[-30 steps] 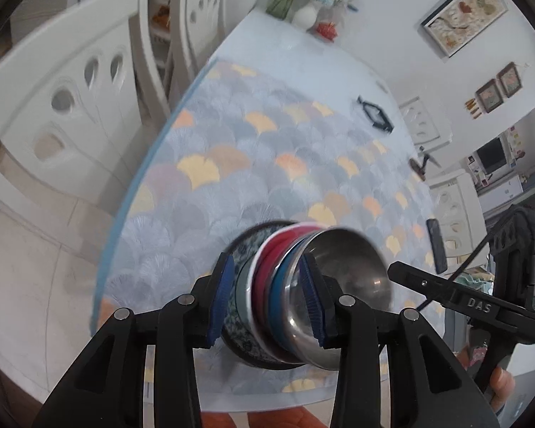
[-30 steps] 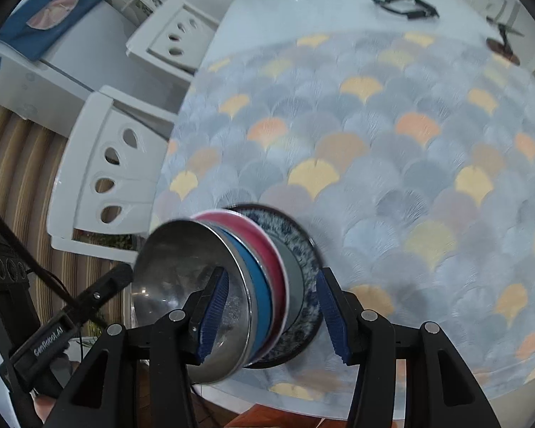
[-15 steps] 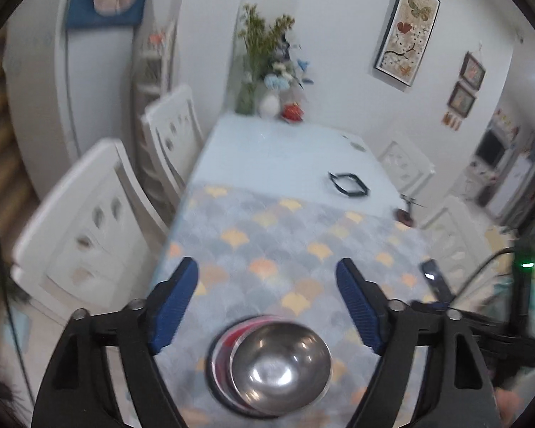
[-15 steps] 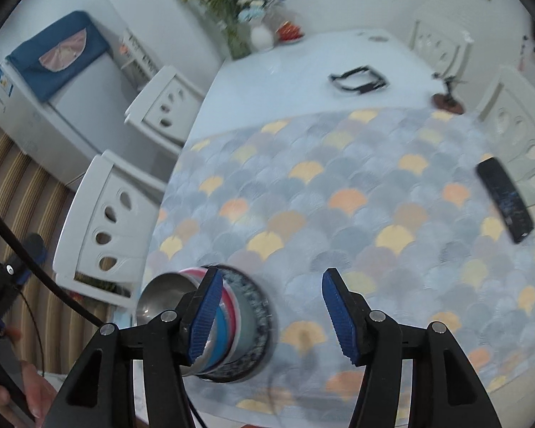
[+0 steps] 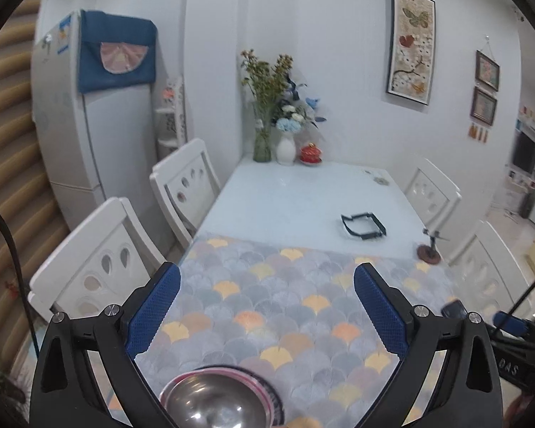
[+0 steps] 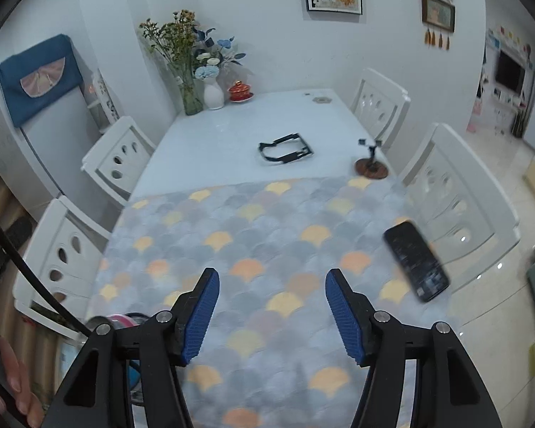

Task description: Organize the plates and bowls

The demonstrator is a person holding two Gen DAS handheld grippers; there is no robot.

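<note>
A steel bowl [image 5: 210,404] sits on top of a stack of coloured plates [image 5: 264,390] on the patterned mat [image 5: 285,303] at the table's near edge. My left gripper [image 5: 265,310] is open and empty, raised above and behind the stack. My right gripper [image 6: 271,315] is open and empty over the mat, to the right of the stack. In the right wrist view only a sliver of the stack [image 6: 119,321] shows, behind my left finger.
A black phone [image 6: 415,260] lies on the mat's right side. A black frame [image 6: 285,149] and a small stand [image 6: 371,167] lie on the bare table beyond. Vases [image 5: 285,148] stand at the far end. White chairs [image 5: 100,264] flank the table.
Both grippers let go of the stack, opened wide and pulled up and back. The stack now rests on the mat at the near edge.
</note>
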